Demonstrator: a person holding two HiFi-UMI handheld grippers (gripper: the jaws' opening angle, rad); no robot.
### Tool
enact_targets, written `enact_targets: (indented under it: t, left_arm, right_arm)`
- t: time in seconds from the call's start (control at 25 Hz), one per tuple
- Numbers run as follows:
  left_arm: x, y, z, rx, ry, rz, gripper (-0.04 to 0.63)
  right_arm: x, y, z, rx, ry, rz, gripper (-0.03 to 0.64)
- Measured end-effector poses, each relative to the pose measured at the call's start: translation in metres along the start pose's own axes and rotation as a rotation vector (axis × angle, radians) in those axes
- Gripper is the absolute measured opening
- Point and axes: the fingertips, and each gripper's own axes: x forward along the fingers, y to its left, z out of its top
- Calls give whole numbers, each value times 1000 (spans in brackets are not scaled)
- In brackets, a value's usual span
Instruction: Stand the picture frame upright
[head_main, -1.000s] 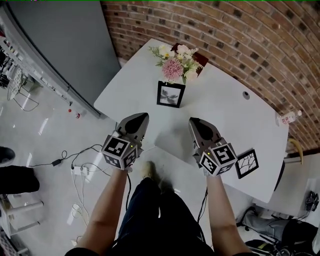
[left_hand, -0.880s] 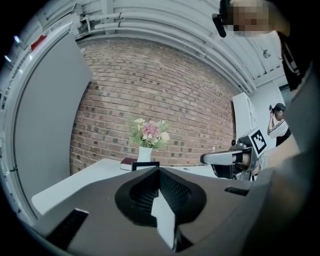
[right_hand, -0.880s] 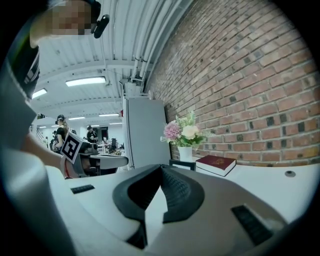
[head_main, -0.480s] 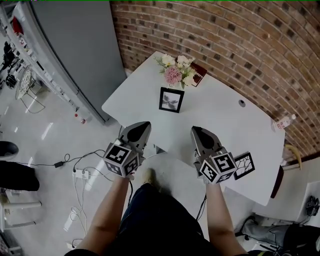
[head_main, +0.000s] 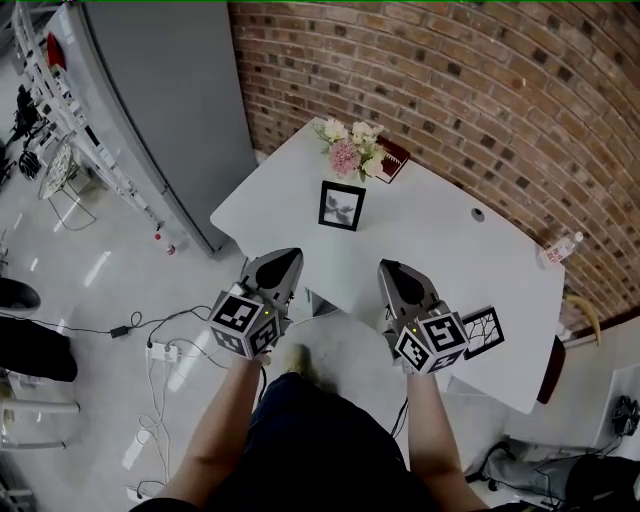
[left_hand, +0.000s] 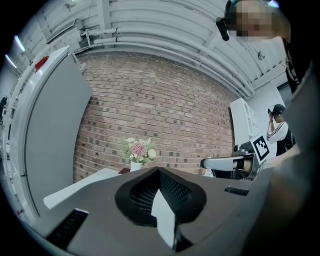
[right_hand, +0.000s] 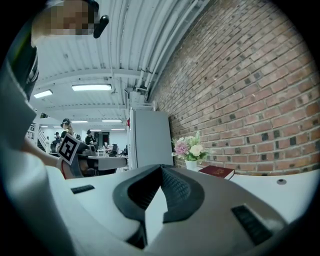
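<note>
Left tongs, right tongs: pressed together, empty; on the table, centre frame upright, near-edge frame apparently flat, so likely left to do.

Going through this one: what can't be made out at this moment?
- Picture frame by the flowers: head view, any back support is hidden behind its own face; in both gripper views the gripper bodies block it.
- Second picture frame: head view, near corner hidden behind the right gripper's marker cube; neither gripper view shows it.
- Bottle label: too small.
</note>
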Motion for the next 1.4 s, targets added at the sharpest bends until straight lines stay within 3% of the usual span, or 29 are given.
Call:
enact_targets:
  t: [0.6,1.4]
  left_arm:
    - [-35,-11,3,-1,-24,68,0]
    - [-46,-43,-12,-23,-6,80,0]
  right_arm:
    - [-25,20,4,-10,-13,32,2]
    - [-54,27,-7,-2,6,58,2]
